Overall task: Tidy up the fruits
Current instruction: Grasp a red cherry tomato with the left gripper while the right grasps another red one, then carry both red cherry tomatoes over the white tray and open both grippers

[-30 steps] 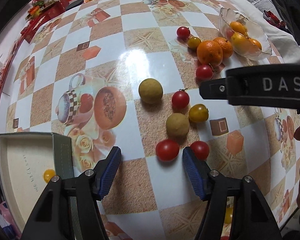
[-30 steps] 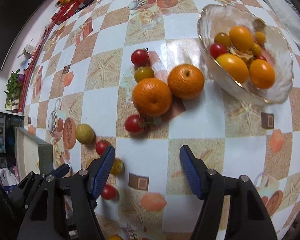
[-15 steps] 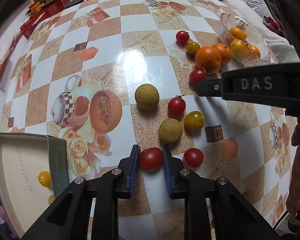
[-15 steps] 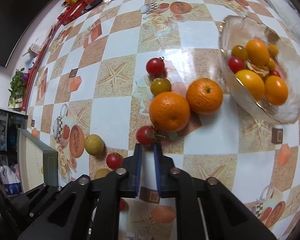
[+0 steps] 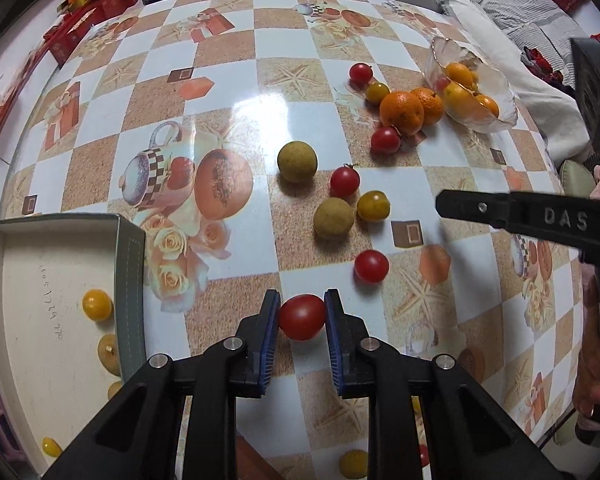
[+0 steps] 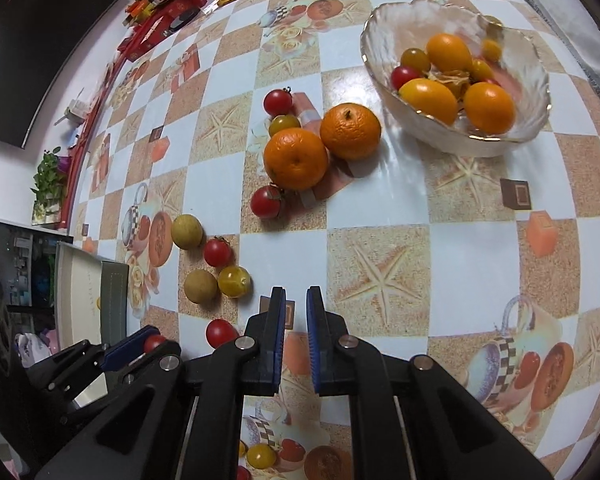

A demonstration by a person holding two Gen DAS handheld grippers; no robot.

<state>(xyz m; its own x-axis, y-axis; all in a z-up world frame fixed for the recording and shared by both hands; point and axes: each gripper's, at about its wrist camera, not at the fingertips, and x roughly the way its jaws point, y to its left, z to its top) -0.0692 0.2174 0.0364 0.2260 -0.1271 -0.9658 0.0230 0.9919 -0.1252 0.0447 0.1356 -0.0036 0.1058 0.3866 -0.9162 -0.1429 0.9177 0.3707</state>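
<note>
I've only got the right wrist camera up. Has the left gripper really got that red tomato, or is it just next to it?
Observer: It has it. In the left wrist view the left gripper has its jaws shut on the red tomato, with both blue pads against its sides.
Operator: What's inside the box? I only see its edge.
Observer: A yellow tomato lies on the floor of the box, and another yellowish fruit sits against the green wall.
Operator: Any red ones in there?
Observer: None in the part of the box that shows.
</note>
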